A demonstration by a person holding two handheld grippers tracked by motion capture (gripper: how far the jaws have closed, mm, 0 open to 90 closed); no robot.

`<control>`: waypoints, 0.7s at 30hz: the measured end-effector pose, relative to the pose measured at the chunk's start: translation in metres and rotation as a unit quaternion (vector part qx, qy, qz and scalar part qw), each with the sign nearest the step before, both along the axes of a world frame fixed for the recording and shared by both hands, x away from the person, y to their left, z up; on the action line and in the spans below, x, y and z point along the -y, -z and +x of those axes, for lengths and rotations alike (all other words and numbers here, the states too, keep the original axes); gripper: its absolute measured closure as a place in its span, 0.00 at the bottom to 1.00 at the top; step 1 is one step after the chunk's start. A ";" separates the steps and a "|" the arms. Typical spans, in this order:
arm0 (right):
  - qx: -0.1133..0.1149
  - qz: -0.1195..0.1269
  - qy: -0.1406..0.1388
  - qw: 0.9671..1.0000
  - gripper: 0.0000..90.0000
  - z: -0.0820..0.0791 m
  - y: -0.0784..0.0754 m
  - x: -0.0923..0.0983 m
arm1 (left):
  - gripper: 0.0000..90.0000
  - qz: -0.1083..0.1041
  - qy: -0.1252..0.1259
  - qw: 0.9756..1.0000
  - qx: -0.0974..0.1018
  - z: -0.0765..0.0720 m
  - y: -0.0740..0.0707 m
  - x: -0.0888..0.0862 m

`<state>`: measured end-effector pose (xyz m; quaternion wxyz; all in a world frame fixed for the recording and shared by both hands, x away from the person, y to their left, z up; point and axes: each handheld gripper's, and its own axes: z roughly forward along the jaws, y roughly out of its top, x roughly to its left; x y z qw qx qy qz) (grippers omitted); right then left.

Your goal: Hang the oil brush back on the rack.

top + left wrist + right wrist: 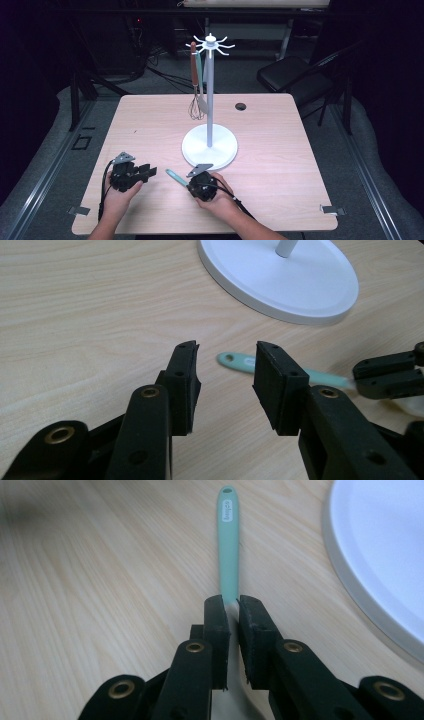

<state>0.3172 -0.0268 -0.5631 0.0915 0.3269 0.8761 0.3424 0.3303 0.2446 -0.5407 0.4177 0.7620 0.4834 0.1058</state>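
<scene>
The right gripper (231, 601) pinches the green handle (228, 545) between its 2 jaws — the handle lies on the table (150, 120), just beside the white stand (209, 145). The left gripper (225, 367) sits nearby, jaws wide apart, holding nothing.

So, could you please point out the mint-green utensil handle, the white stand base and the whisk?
mint-green utensil handle (228, 545): right gripper view, mid-handle.
white stand base (222, 150): high view, bare front of the disc.
whisk (195, 107): high view, wire loops.
</scene>
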 end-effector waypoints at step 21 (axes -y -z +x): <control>-0.030 -0.012 -0.018 0.999 0.86 -0.017 0.005 0.109 | 0.68 0.005 0.005 1.000 -0.007 0.000 0.000 0.005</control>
